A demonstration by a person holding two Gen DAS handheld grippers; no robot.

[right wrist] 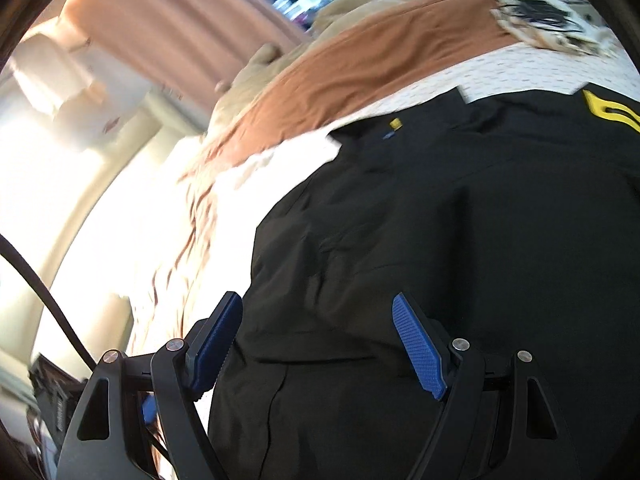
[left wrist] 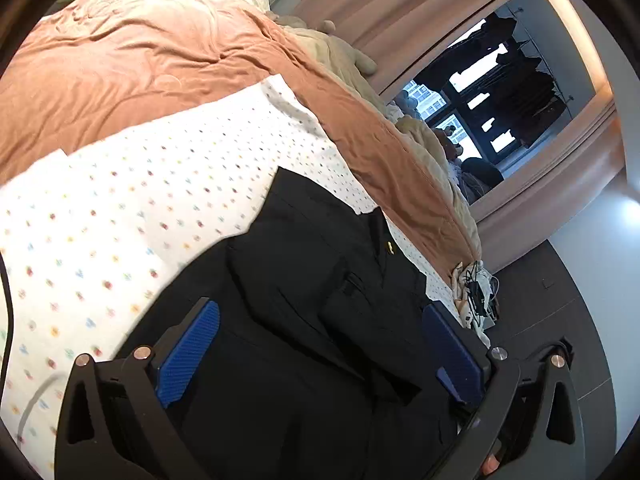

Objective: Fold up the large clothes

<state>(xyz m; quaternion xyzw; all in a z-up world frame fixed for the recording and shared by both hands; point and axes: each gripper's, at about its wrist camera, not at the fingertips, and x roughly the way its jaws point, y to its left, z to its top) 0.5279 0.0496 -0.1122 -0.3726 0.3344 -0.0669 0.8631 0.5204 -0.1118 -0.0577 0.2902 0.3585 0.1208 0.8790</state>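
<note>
Left gripper (left wrist: 320,352): jaws spread wide, blue ribbed pads (left wrist: 190,350) far apart, nothing pinched between them. It hangs over the black garment (left wrist: 320,272), angled downward; dark cloth fills the gap between the pads, but neither pad presses on it. Right gripper (right wrist: 318,344): jaws also apart, a bit narrower than the left, blue pads clear of any cloth, nothing held. Its left pad sits over the garment's edge, where black meets pale bedding; the other pad stands over the black fabric itself. The garment lies spread on a white sheet with small coloured dots (left wrist: 132,208), directly beneath and ahead of both grippers, reaching away from them toward the far side of the bed. Folds and seams show across it; a small yellow tag (right wrist: 395,123) sits near its far edge, and a larger yellow printed mark (right wrist: 612,114) toward the right of the right wrist view. Beyond the dotted sheet, a rumpled rust-orange blanket (left wrist: 160,60) covers the rest of the bed, with beige bedding (left wrist: 340,52) bunched along its far edge. A tangle of black cables on a patterned cloth (left wrist: 478,292) rests at the bed's corner. Past that, pink curtains (left wrist: 400,4) frame a window (left wrist: 480,92). The right view is motion-blurred.
</note>
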